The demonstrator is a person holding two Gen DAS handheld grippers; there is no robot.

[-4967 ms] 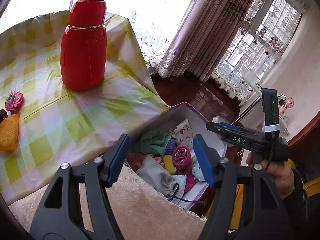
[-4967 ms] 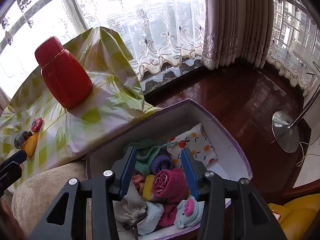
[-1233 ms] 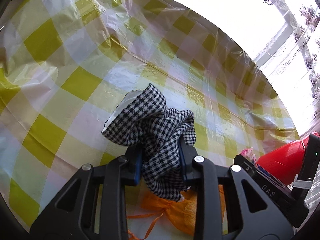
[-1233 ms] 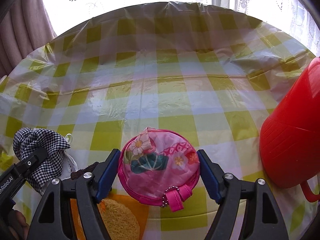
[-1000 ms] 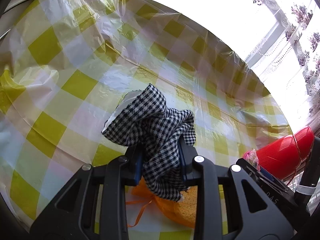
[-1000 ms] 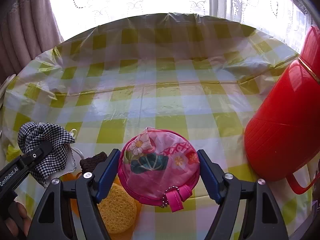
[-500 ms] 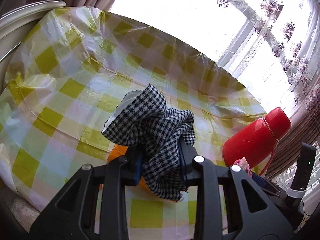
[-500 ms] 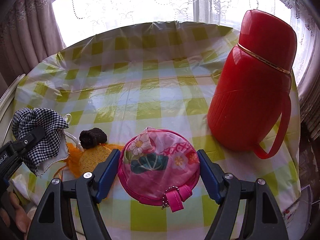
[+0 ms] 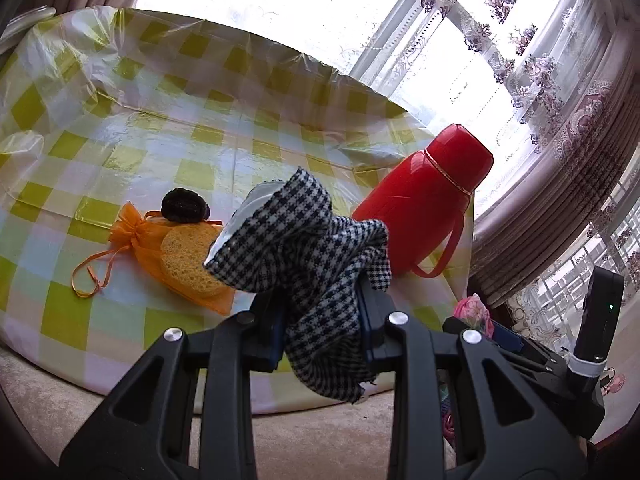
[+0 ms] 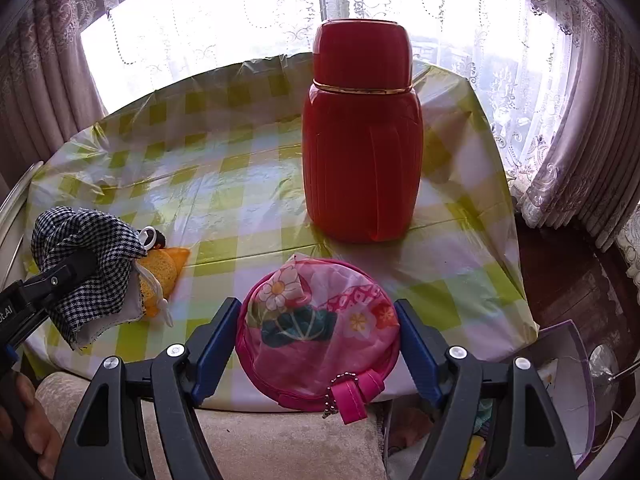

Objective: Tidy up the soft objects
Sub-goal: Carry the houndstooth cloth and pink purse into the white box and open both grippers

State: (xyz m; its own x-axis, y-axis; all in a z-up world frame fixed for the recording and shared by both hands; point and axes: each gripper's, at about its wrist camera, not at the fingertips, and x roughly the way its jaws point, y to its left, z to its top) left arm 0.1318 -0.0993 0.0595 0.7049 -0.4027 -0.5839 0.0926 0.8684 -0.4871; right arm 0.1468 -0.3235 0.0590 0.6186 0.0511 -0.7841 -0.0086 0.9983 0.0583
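Observation:
My left gripper [image 9: 320, 320] is shut on a black-and-white checked cloth [image 9: 308, 248] and holds it above the table's near edge; the cloth also shows in the right wrist view [image 10: 86, 264]. My right gripper [image 10: 318, 344] is shut on a round pink flowered pouch [image 10: 316, 324], held above the table edge; a bit of the pouch shows in the left wrist view [image 9: 474, 312]. An orange mesh bag with a yellow sponge [image 9: 180, 252] and a dark knitted piece [image 9: 185, 206] lie on the table.
A tall red thermos [image 10: 360, 136] stands on the yellow-checked tablecloth [image 10: 224, 184], also in the left wrist view [image 9: 424, 200]. A purple-rimmed box [image 10: 568, 384] with soft items sits below at the right. A beige cushion [image 10: 280, 440] lies below the grippers. Curtains hang behind.
Both grippers have pulled back and up from the table with the cloth and the pouch still held. The thermos and the table edge have come into fuller view.

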